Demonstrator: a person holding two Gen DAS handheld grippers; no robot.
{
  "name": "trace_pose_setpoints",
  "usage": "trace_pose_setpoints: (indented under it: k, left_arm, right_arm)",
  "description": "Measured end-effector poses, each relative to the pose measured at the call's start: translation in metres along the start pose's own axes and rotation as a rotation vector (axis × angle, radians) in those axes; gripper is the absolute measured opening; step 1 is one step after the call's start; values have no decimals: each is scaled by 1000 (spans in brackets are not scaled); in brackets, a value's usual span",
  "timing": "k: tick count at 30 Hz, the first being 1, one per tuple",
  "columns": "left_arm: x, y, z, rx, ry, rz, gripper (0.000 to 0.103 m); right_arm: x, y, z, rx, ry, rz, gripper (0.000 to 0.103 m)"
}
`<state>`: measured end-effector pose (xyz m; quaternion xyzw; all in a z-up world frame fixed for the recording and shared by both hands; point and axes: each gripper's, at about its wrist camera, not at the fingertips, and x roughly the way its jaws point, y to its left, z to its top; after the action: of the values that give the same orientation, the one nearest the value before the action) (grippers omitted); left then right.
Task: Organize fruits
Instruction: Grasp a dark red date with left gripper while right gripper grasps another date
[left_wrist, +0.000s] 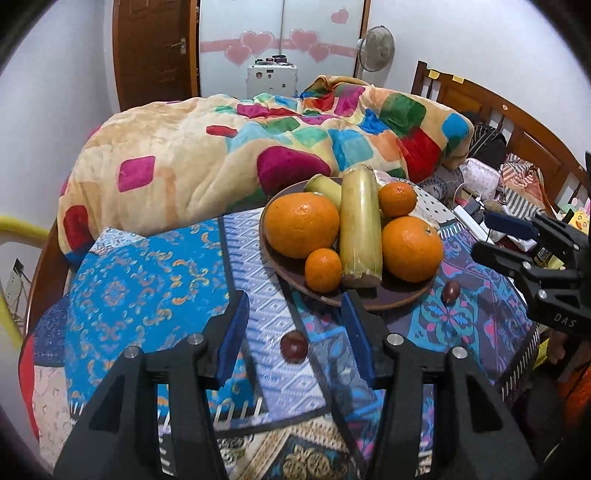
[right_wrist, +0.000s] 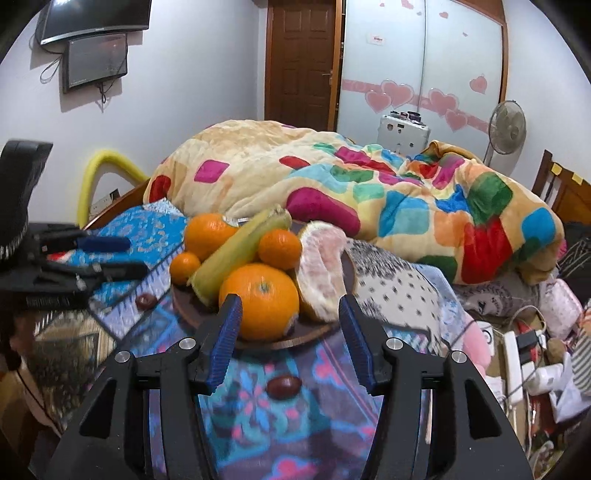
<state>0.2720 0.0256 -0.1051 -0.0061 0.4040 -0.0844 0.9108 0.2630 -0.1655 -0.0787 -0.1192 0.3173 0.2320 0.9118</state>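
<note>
A: Fruit is piled on a brown plate (left_wrist: 391, 301), which is set on patterned cloth spread over a bed. What is found on the plate?

B: Two large oranges, one (left_wrist: 302, 224) at the plate's left side and one (left_wrist: 412, 248) at its right as seen from the left wrist, are separated by a pale yellow-green stalk (left_wrist: 360, 225) laid lengthwise across the plate. A small mandarin (left_wrist: 323, 269) is seen at the plate's near rim, touching the stalk, and another (left_wrist: 397, 198) at the far side. A second, shorter stalk (left_wrist: 325, 186) is tucked behind the left orange. From the right wrist, a peeled pomelo piece (right_wrist: 321, 269) is shown leaning at the plate's right edge.

A: And off the plate?

B: Two dark red, date-like fruits are left on the cloth: one (left_wrist: 294, 347) just in front of the plate's near rim, one (left_wrist: 451, 291) just beside the plate's right rim.

A: How are the claws held?

B: The left claw (left_wrist: 297, 325) is held with its blue pads apart, nothing clamped; the first dark fruit lies on the cloth between them, untouched. The right claw (right_wrist: 291, 341) is likewise parted and empty, above the second dark fruit (right_wrist: 283, 386), in front of the plate.

A: Anything beyond the plate?

B: A crumpled multicoloured blanket (left_wrist: 221, 155) is heaped behind it.
</note>
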Motion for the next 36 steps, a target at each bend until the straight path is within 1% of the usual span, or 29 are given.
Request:
trace_pose_setpoints:
  k: [7, 12, 15, 18, 22, 26, 30, 32, 33, 35, 36]
  left_arm:
    - [2, 7, -18, -13, 45, 3, 52]
    - [16, 8, -31, -3, 100, 3, 52]
    - [24, 7, -37, 5, 117, -19, 51]
    - [29, 4, -38, 17, 126, -30, 47]
    - [35, 0, -35, 49, 132, -21, 37]
    - [39, -1, -32, 60, 119, 2, 27]
    - [41, -2, -32, 69, 106, 1, 22]
    - [40, -3, -33, 76, 103, 1, 16]
    - [40, -4, -33, 84, 99, 7, 16]
    - [39, -6, -33, 91, 95, 9, 15]
    - [40, -6, -33, 91, 94, 7, 15]
  right_arm:
    - [-2, -4, -22, -2, 47, 2, 51]
    - [6, -4, -34, -6, 86, 13, 51]
    - [15, -4, -40, -14, 116, 18, 51]
    - [20, -3, -45, -21, 134, 24, 51]
    - [27, -3, -44, -29, 149, 37, 51]
    - [35, -2, -44, -32, 166, 45, 51]
    - [37, -4, -43, -23, 174, 59, 50]
    - [40, -5, -42, -15, 184, 74, 44]
    - [40, -5, -43, -14, 185, 80, 42]
    - [40, -4, -43, -14, 182, 80, 34]
    - [40, -4, -43, -16, 181, 79, 33]
